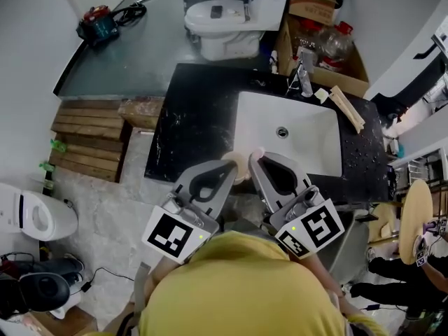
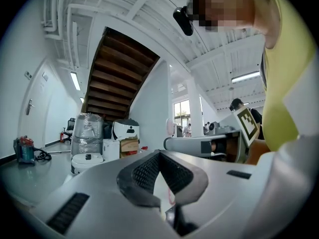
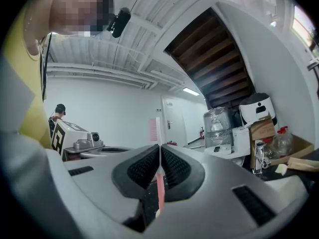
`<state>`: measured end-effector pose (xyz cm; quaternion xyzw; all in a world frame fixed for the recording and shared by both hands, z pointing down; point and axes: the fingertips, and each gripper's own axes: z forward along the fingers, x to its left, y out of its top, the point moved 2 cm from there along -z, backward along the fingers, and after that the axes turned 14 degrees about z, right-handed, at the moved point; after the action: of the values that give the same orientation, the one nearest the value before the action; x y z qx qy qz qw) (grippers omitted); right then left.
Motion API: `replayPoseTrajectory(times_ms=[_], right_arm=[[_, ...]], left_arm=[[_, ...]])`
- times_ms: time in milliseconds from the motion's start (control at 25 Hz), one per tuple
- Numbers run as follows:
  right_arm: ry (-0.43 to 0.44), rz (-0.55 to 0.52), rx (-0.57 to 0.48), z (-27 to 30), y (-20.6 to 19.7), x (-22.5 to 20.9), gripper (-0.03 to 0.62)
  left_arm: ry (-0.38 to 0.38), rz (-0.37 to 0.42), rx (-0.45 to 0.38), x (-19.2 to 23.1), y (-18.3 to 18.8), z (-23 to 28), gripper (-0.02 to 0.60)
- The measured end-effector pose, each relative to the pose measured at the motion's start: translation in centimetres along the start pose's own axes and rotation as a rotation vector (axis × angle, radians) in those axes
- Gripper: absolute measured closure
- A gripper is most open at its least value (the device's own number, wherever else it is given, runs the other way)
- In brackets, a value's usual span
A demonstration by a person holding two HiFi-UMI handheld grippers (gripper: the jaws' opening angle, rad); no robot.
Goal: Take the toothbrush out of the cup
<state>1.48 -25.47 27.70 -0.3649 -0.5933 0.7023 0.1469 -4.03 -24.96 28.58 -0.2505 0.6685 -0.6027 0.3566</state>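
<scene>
In the head view both grippers are held level, close together over the front edge of the sink. My left gripper (image 1: 231, 164) is shut on a cream cup (image 1: 240, 169), which fills the gap between its pads in the left gripper view (image 2: 162, 189). My right gripper (image 1: 260, 157) is shut on a pink toothbrush (image 1: 257, 150). In the right gripper view the toothbrush (image 3: 160, 185) stands upright between the pads, its bristled head poking above the jaws. The toothbrush is just to the right of the cup; I cannot tell whether its lower end is inside the cup.
A white sink (image 1: 318, 128) is set in a black counter (image 1: 192, 128), with a faucet (image 1: 303, 79) and wooden sticks (image 1: 348, 107) behind it. Further back are a toilet (image 1: 222, 23) and a cardboard box of bottles (image 1: 325, 44). A wooden pallet (image 1: 87, 138) lies on the floor at the left.
</scene>
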Motion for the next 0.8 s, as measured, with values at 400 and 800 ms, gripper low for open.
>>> replayPoseTrajectory(times_ms=[400, 800], right_arm=[[0.022, -0.032, -0.017, -1.8, 0.5, 1.8, 0.566], [0.027, -0.028, -0.025, -1.3, 0.6, 2.7, 0.566]], left_arm=[[-0.022, 0.007, -0.022, -0.9, 1.0, -0.4, 0.574], [-0.031, 0.002, -0.014, -0.9, 0.7, -0.9, 0.574]])
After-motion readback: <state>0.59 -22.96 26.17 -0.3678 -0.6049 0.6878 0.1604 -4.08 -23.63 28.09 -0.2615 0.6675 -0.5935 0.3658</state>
